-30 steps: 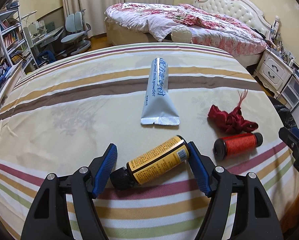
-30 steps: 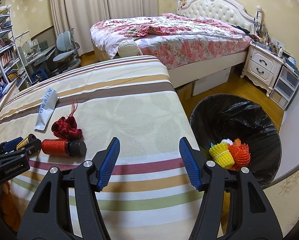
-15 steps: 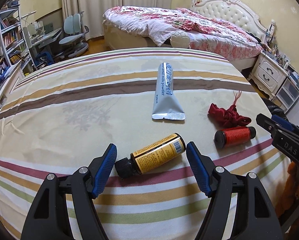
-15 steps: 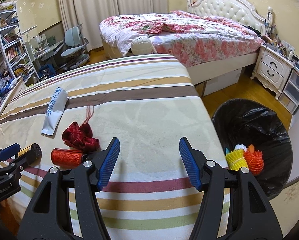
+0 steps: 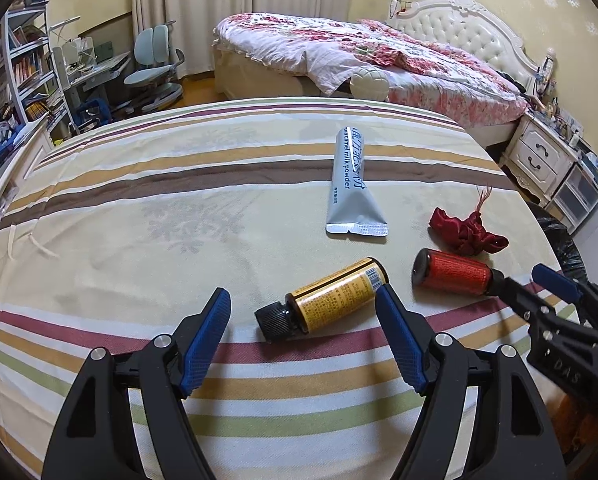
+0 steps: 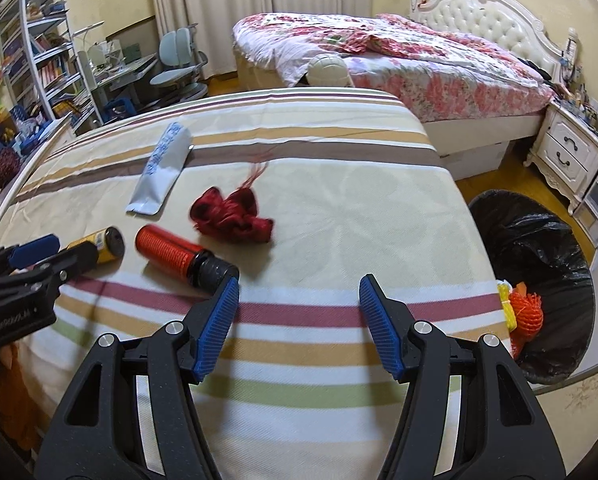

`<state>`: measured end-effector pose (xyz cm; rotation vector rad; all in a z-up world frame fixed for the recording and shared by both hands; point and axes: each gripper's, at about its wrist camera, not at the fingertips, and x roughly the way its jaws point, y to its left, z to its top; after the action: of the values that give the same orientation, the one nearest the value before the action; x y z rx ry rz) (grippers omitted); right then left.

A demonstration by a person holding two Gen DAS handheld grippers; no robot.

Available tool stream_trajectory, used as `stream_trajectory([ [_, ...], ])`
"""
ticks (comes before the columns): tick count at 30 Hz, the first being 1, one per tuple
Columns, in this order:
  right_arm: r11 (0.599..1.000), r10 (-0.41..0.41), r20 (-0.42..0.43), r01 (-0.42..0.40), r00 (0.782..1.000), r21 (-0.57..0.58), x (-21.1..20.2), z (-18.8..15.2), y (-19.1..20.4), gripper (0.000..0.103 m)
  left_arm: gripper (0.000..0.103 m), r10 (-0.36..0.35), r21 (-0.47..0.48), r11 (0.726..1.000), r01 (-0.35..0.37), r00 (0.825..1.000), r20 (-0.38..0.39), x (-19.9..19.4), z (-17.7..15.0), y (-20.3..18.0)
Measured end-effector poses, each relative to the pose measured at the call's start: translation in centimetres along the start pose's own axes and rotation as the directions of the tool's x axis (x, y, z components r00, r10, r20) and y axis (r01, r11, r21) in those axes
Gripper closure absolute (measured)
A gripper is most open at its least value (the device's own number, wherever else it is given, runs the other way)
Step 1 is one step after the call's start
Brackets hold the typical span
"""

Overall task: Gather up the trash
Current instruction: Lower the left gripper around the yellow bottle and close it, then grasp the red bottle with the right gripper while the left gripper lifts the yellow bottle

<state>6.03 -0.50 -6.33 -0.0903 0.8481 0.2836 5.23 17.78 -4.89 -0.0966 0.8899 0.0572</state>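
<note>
A yellow bottle with a black cap lies on the striped bedcover. My left gripper stands open around its near end, pads apart from it. To its right lies a red-wrapped bottle with a black cap. My right gripper is open over bare cover, its left fingertip beside that cap. Farther back lie a silver sachet and a crumpled red pouch. Each gripper shows in the other's view: the right gripper, the left gripper.
A bin with a black bag stands on the floor off the cover's right edge, holding orange and yellow netting. Beyond are a floral bed, a white nightstand, a desk with chairs and bookshelves.
The right gripper has swung left from the bin side toward the red-wrapped bottle. The left gripper has drawn back a little, so the yellow bottle lies farther out between its fingers.
</note>
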Motion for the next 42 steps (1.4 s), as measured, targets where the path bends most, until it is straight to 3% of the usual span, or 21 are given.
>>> stream_trajectory([
  [8,1.000,-0.009,0.014,0.009,1.000,-0.009,-0.8,-0.5,0.5,0.042,0.030,-0.006,0.011,1.000,0.005,1.000,0.026,-1.1,0.0,0.4],
  [16,1.000,-0.023,0.018,0.023,1.000,0.004,-1.4,-1.0,0.0,0.042,0.031,-0.017,0.083,0.996,0.013,0.999,0.043,-0.8,-0.4,-0.2],
  [21,1.000,-0.020,0.022,0.020,1.000,0.002,-1.5,-0.9,0.0,0.042,0.049,-0.015,0.120,0.993,0.014,1.000,0.012,0.6,-0.1,-0.6],
  [23,1.000,-0.016,0.028,0.016,0.999,-0.002,-1.6,-0.9,0.2,0.042,0.063,-0.018,0.119,0.993,0.020,1.000,-0.014,1.2,-0.3,-0.6],
  [29,1.000,-0.007,0.038,0.008,0.999,-0.020,-1.4,-0.3,0.9,0.042,0.072,0.005,0.120,0.993,-0.005,1.000,-0.001,0.9,-1.0,-0.7],
  [37,0.999,-0.037,0.065,0.037,0.997,0.013,-0.7,1.4,0.0,0.042,0.073,0.024,0.045,0.999,-0.024,1.000,0.000,0.3,-1.5,1.3],
  [42,0.999,-0.048,0.037,0.047,0.998,0.005,0.5,1.7,0.3,0.042,0.074,0.039,0.010,0.999,-0.039,0.999,0.000,-0.2,-1.9,2.4],
])
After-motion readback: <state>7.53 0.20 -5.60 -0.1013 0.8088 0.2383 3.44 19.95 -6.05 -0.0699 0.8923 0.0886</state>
